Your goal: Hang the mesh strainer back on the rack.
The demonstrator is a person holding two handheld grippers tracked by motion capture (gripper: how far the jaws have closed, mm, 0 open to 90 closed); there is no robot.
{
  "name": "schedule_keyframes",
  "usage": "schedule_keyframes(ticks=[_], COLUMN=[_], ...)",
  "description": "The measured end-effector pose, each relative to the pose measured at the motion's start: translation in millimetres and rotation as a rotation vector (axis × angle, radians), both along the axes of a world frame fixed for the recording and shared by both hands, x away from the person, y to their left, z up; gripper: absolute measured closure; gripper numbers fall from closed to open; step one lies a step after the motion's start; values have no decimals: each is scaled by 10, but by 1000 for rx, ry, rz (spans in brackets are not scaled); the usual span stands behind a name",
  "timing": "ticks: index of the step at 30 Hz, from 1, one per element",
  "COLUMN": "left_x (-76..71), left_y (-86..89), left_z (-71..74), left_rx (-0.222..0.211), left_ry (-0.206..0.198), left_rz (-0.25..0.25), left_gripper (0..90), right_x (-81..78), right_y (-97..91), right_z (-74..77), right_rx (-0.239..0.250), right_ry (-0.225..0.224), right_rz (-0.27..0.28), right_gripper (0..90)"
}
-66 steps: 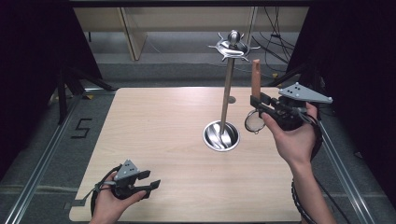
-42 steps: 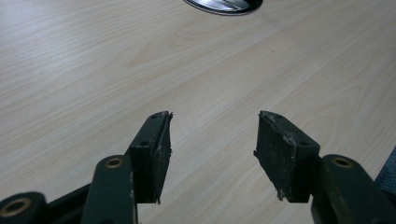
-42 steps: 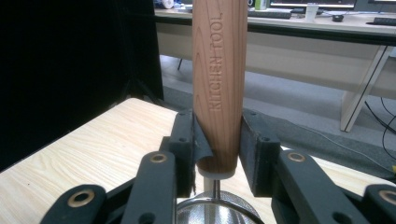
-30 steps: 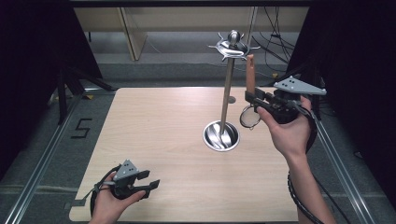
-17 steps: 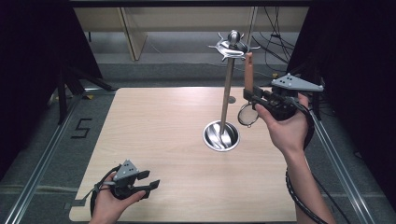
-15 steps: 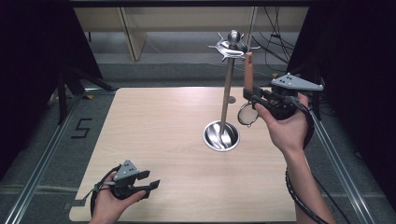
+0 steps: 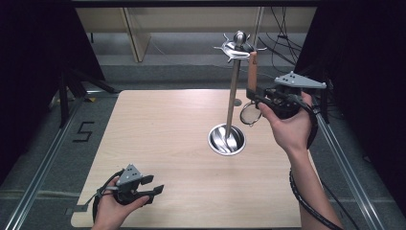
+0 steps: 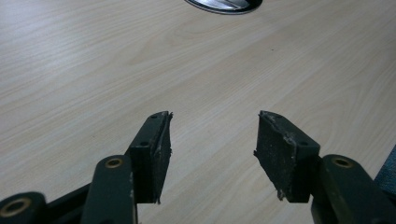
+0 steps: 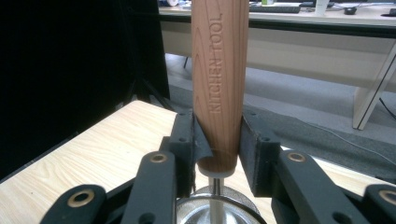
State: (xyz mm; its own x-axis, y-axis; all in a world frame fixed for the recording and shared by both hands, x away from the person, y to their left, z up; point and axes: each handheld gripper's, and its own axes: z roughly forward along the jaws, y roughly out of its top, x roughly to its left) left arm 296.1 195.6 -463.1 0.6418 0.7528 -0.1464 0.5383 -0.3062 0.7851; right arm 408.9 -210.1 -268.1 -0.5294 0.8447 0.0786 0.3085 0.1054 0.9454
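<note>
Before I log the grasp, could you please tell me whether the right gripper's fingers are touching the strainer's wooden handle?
Touching. In the right gripper view, both fingers press against the sides of the wooden handle, with no gap showing.

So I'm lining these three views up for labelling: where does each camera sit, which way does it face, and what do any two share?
High view: above the person's side, looking forward and down on the wooden table; both forearms enter from below, left gripper near, right gripper raised beside the utensil stand.
Left gripper view: rides that gripper, low over the tabletop; its open jaws show.
Right gripper view: looks along jaws clamped on the wooden-handled strainer, handle upright.
Shared: the stand's round base shows in the high and left gripper views.
</note>
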Motion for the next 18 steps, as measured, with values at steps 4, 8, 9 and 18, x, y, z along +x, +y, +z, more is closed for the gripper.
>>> schedule_keyframes(ticks=[4,8,9,18], left_x=[0,0,-1,0], left_y=[0,0,-5,17], left_z=[0,-1,-4,1], left_rx=[1,-6,-12,8], left_ry=[0,3,3,0], left_rz=[0,-2,1,-9], left_gripper=[440,440,440,441], right_x=[11,11,26,-54], right_y=[11,23,18,6], right_z=[-10,-38,-52,-122], right_rx=[2,3,-3,3], right_ry=[1,20,6,24], right_rz=[0,0,5,-8], right_gripper=[694,693,692,544])
